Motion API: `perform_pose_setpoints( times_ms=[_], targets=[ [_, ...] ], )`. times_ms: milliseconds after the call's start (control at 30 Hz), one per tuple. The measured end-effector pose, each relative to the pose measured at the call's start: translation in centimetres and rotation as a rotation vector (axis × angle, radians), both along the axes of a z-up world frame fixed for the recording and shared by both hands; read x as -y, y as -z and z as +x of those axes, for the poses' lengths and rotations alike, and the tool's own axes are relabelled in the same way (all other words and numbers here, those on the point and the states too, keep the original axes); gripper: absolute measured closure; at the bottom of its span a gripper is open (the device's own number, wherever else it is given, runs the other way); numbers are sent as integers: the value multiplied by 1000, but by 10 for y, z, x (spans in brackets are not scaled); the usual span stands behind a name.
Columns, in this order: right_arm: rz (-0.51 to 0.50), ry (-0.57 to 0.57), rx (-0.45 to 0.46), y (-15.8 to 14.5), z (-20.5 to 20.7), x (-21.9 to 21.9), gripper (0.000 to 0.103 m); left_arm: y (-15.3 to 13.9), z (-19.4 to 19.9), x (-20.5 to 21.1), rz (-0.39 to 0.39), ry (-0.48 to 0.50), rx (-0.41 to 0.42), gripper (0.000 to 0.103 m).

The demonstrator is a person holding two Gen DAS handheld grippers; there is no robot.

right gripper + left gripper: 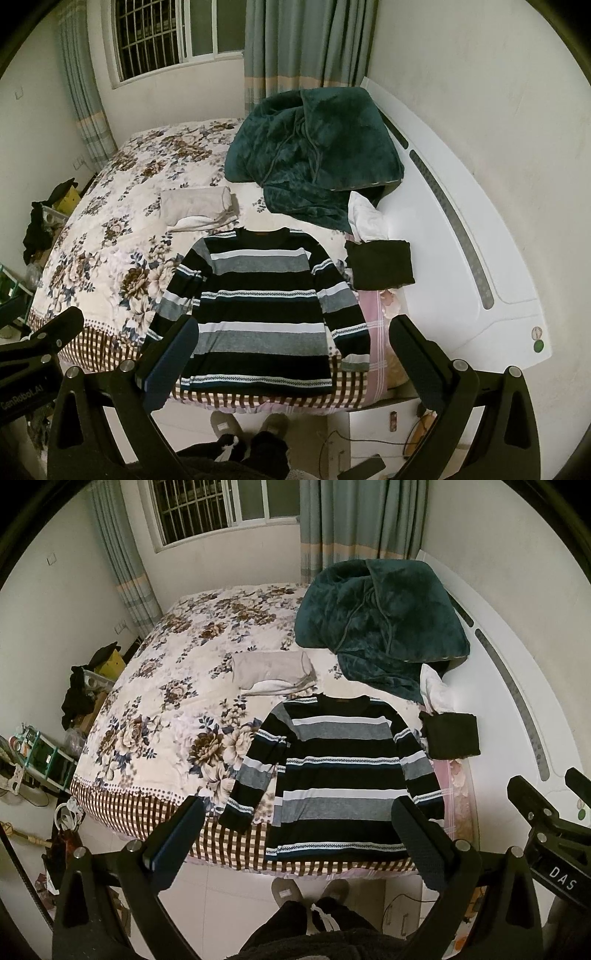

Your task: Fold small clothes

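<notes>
A black, grey and white striped long-sleeved sweater (pixel 336 775) lies flat on the floral bed near its front edge, sleeves down along its sides; it also shows in the right wrist view (pixel 262 306). My left gripper (pixel 299 834) is open and empty, held above the sweater's hem. My right gripper (pixel 295 350) is open and empty, above the sweater's lower right part. A folded beige garment (pixel 271 672) lies behind the sweater, and a folded black garment (pixel 450 734) lies to its right.
A dark teal blanket (pixel 380 624) is heaped at the back right of the bed (pixel 166 686). A white headboard (pixel 461 229) curves along the right. Clutter and boxes (pixel 81 701) stand on the floor at left. The person's slippered feet (pixel 310 890) stand at the bed's front edge.
</notes>
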State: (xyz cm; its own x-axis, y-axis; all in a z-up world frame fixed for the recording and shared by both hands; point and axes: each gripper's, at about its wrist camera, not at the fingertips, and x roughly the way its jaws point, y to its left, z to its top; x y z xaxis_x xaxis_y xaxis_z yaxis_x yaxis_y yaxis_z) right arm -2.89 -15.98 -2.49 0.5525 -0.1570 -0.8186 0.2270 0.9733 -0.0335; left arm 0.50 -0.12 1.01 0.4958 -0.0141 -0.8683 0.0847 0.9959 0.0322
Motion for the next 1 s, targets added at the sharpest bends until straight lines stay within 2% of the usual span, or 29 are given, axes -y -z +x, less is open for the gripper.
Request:
perform_pose_setpoints(
  times_ms=[100, 167, 233, 667, 1000],
  targets=[
    [-1, -1, 3, -9, 6, 4, 0, 2, 4, 4, 1, -2, 5, 0],
    [0, -1, 5, -15, 11, 7, 0, -11, 13, 6, -1, -4, 5, 0],
    [1, -2, 7, -23, 16, 9, 0, -12, 14, 7, 0, -3, 7, 0],
    [-2, -2, 14, -23, 10, 7, 0, -20, 22, 7, -4, -6, 16, 0],
    [-5, -4, 20, -37, 14, 5, 0, -21, 18, 4, -7, -4, 21, 0]
  ],
)
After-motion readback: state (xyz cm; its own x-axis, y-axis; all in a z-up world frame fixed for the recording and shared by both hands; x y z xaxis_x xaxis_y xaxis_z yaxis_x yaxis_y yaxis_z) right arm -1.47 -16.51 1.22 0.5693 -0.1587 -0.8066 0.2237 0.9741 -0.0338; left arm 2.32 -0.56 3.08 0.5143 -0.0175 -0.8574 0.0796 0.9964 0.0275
